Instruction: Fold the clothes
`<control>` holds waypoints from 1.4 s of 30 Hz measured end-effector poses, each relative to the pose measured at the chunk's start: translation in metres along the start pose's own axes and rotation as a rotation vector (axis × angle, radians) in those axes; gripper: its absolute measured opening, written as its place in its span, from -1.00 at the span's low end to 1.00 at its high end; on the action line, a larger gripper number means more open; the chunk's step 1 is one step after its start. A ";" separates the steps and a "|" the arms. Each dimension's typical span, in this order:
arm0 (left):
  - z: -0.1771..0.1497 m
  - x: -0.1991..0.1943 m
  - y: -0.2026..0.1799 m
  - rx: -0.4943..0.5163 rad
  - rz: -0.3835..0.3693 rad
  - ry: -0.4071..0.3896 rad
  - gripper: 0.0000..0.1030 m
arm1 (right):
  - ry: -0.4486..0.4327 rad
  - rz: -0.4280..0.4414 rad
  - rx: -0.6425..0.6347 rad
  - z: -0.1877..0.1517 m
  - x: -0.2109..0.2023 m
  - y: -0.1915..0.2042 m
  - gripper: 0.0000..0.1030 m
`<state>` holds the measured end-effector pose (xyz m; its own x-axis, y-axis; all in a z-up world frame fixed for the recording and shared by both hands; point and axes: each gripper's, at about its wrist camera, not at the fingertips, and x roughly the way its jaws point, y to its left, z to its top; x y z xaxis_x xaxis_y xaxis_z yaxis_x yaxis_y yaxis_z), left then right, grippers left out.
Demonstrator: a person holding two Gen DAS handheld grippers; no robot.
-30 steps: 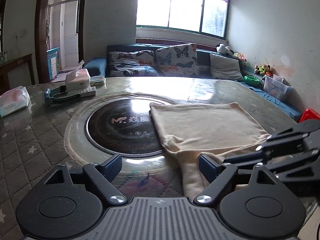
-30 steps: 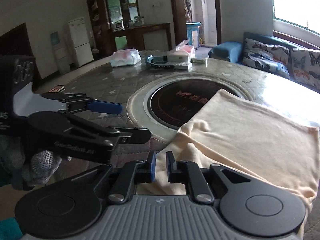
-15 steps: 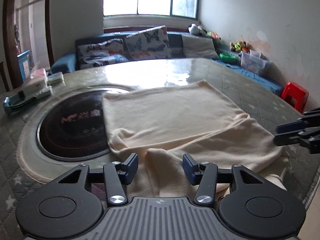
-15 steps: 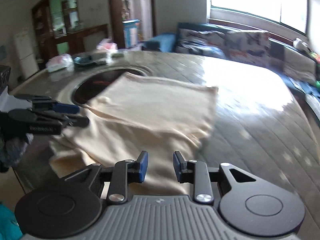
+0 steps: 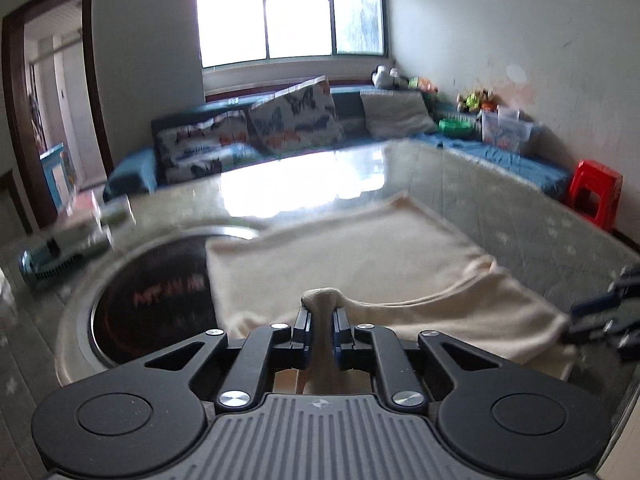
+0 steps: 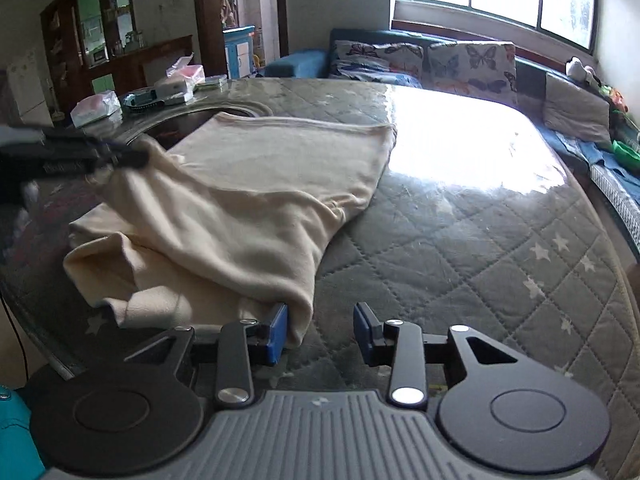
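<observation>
since half a second ago the left gripper [image 5: 320,322] has closed: its jaws, then apart over the cloth, are now pinching a raised tuft of the cream garment [image 6: 260,200] at its near left part. the right gripper [image 6: 320,330] has slid toward the garment's near right corner and its jaws are standing wide, holding nothing, with the left pad just touching the hanging hem and the other over the bare quilted counter [image 6: 480,248].

the garment is lying on the counter close to its near edge, its far half flat and partly over the dark round inset [image 5: 152,300], its near half rumpled and doubled. a tissue pack [image 6: 96,108] is sitting well apart near the far left edge.

the fabric is looking soft, thick and limp, probably a light fleece. it will likely sag and drag rather than hold a shape, and a single-layer pinch may slip. the right jaws would do best taking the near right corner through both layers, so the two grips are lifting one straight edge for the fold.
</observation>
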<state>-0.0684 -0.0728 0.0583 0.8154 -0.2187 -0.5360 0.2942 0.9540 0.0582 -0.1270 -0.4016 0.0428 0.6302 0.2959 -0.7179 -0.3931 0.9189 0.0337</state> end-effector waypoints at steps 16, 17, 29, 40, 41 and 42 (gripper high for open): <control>-0.017 0.008 0.029 -0.112 -0.015 0.115 -0.59 | -0.046 0.029 -0.027 0.024 -0.016 -0.006 -0.32; -0.017 0.004 0.031 -0.118 -0.026 0.114 -0.56 | -0.057 0.040 -0.021 0.029 -0.015 -0.007 -0.32; -0.045 -0.010 0.022 -0.082 -0.084 0.167 -0.39 | -0.056 0.102 0.019 0.071 0.065 -0.005 -0.52; -0.043 -0.024 0.029 -0.100 -0.064 0.128 -0.95 | -0.079 0.102 -0.009 0.063 0.038 0.002 -0.50; -0.043 -0.026 0.030 -0.097 -0.062 0.126 -0.96 | -0.079 0.104 -0.026 0.060 0.033 0.005 -0.50; -0.043 -0.028 0.030 -0.093 -0.060 0.124 -0.96 | -0.075 0.108 -0.041 0.056 0.028 0.008 -0.50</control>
<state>-0.1041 -0.0290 0.0386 0.7281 -0.2542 -0.6366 0.2882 0.9562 -0.0521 -0.0750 -0.3715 0.0620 0.6303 0.4121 -0.6579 -0.4874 0.8697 0.0779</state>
